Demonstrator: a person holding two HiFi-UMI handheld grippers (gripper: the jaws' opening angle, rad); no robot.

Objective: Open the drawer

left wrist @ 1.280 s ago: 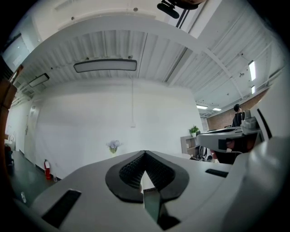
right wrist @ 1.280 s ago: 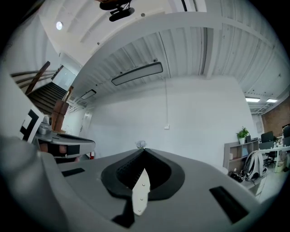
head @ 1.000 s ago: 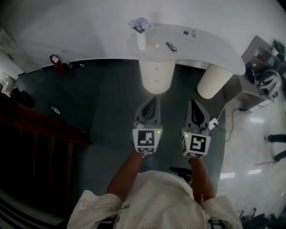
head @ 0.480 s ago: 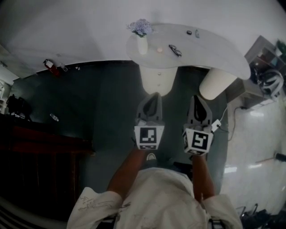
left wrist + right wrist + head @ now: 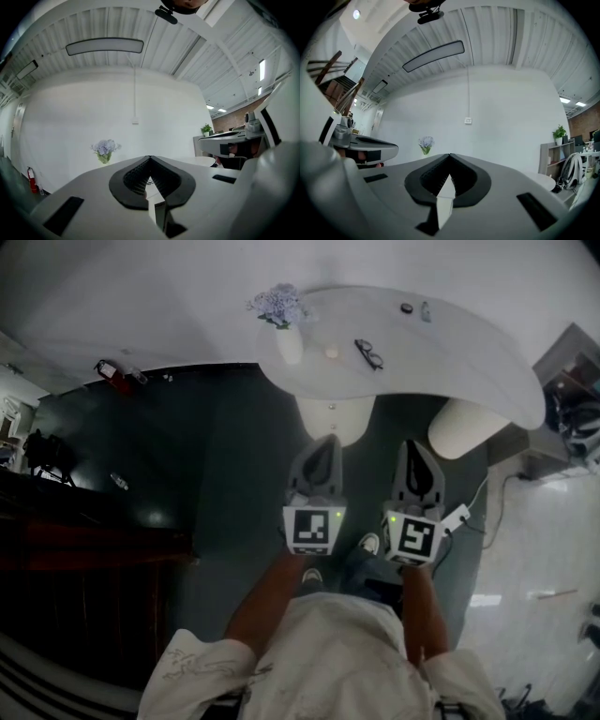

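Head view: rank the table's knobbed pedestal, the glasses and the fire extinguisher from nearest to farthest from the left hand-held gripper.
1. The knobbed pedestal, straight ahead of the left hand-held gripper.
2. The glasses, on the tabletop, ahead and to the right.
3. The fire extinguisher, far left by the wall.

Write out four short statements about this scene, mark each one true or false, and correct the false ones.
1. The left gripper and the right gripper are both shut with nothing between their jaws. True.
2. A pair of glasses lies on the white table. True.
3. The vase of flowers stands on the dark floor. False: it stands on the table, near its left end in the head view.
4. The right gripper holds the glasses. False: the glasses lie untouched on the table, and the right gripper is empty.
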